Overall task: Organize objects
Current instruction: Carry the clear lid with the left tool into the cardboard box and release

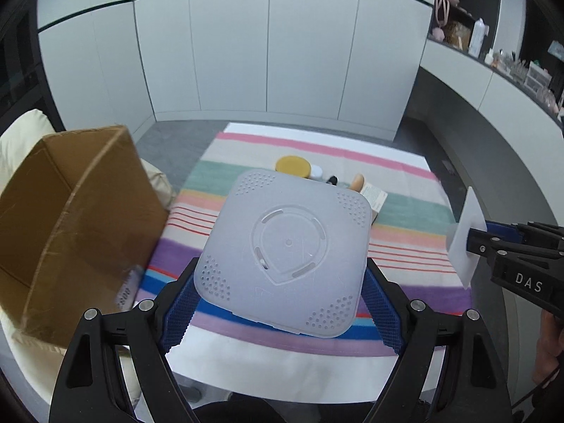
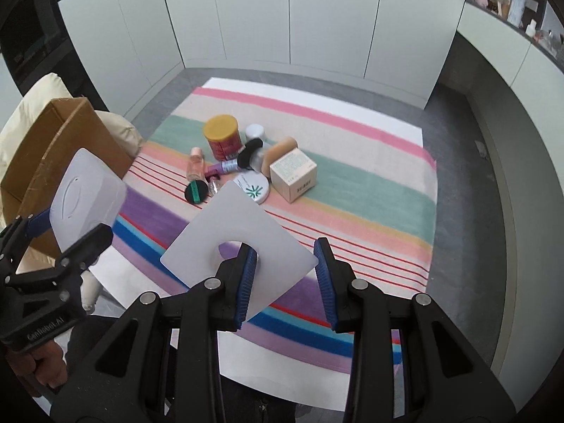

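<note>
L gripper (image 1: 282, 303) round translucent box (image 1: 285, 250).

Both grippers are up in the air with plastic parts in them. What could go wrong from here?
The left gripper holds the translucent box only by its near sides, bottom up; it could slip out. The right gripper seems to grip the flat lid off-centre, one finger at its hole, so it may swing. A drop would hit the cosmetics pile on the striped cloth.

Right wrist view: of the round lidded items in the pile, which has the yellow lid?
The red can at the pile's far left, standing upright. The jar beside it has a white lid, and the flat compact is white with a green mark.
</note>
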`<action>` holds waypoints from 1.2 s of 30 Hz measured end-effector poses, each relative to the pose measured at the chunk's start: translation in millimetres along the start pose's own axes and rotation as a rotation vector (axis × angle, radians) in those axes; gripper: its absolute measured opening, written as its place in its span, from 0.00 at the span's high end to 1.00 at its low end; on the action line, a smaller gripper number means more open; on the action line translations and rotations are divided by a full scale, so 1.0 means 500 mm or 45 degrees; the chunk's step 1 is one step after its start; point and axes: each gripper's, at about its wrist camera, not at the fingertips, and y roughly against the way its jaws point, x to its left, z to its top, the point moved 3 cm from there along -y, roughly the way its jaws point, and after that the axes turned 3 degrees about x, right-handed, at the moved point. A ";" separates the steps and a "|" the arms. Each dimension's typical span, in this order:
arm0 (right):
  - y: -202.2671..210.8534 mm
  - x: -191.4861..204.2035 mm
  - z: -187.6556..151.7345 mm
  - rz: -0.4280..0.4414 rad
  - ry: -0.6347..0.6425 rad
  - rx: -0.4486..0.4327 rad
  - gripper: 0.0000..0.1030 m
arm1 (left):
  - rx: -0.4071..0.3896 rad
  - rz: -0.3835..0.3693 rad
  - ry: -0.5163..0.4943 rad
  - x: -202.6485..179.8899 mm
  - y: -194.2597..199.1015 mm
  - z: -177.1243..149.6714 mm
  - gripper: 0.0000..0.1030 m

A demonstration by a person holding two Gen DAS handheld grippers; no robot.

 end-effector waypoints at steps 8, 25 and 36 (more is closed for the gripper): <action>0.053 -0.012 0.029 0.002 -0.010 -0.078 0.66 | -0.081 -0.021 0.034 0.026 0.068 0.041 0.17; 0.047 0.055 0.080 0.003 0.019 -0.121 0.66 | -0.148 0.041 0.063 0.132 0.143 0.050 0.17; 0.027 0.186 0.083 0.048 0.145 -0.121 0.66 | -0.173 0.119 0.162 0.252 0.182 0.042 0.17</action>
